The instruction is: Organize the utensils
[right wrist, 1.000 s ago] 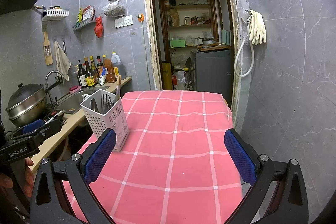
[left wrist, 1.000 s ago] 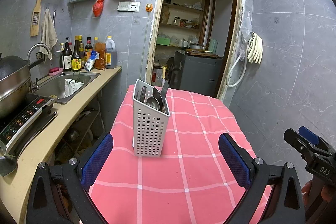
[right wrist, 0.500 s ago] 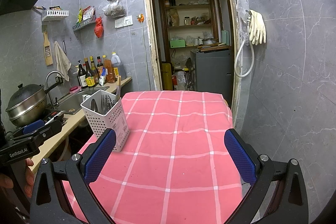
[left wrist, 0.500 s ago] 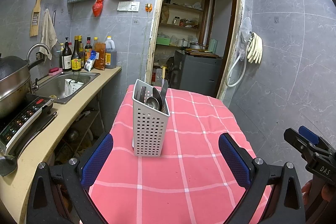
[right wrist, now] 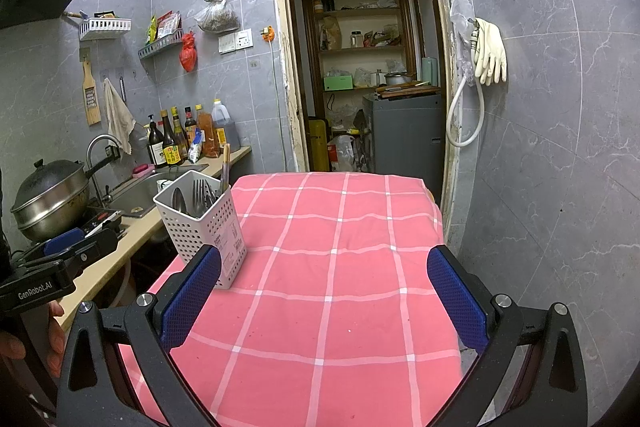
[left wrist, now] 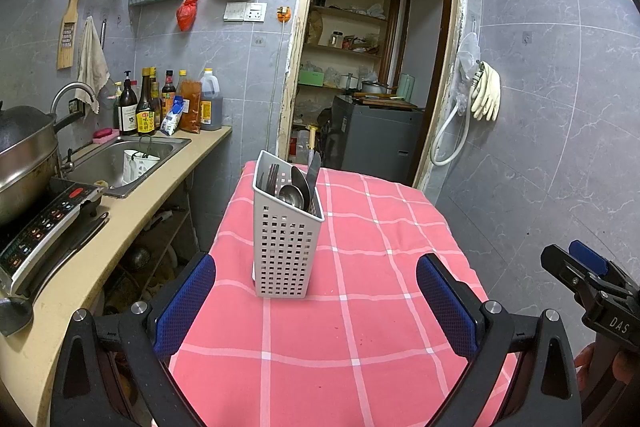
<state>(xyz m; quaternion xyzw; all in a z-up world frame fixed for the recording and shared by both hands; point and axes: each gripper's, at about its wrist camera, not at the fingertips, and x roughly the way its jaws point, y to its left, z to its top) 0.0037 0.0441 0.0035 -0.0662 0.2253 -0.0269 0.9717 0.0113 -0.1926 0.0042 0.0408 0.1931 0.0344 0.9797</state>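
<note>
A table covered in a pink cloth with a white grid pattern fills the middle of both views, set in a grey-tiled kitchen with an open doorway behind its far edge. Along the left runs a beige countertop with a steel sink sunk into it, and a large lidded steel pot stands on the cooker nearer the cameras. A row of dark sauce bottles lines the wall behind the sink.

The left gripper hangs low over the near end of the table, its two blue-padded fingers spread wide with nothing between them. The right gripper hangs beside it in the same way, fingers wide apart and empty.

A white perforated plastic utensil holder stands upright on the cloth toward the table's left edge, ahead of the left gripper and touching neither tool. Inside it stand metal spoons, dark-tined forks and a knife blade, all handle-down or leaning on the walls. In the right wrist view wooden chopsticks rise from its far corner.

A pair of cream rubber gloves hangs on the wall to the right of the doorway.
</note>
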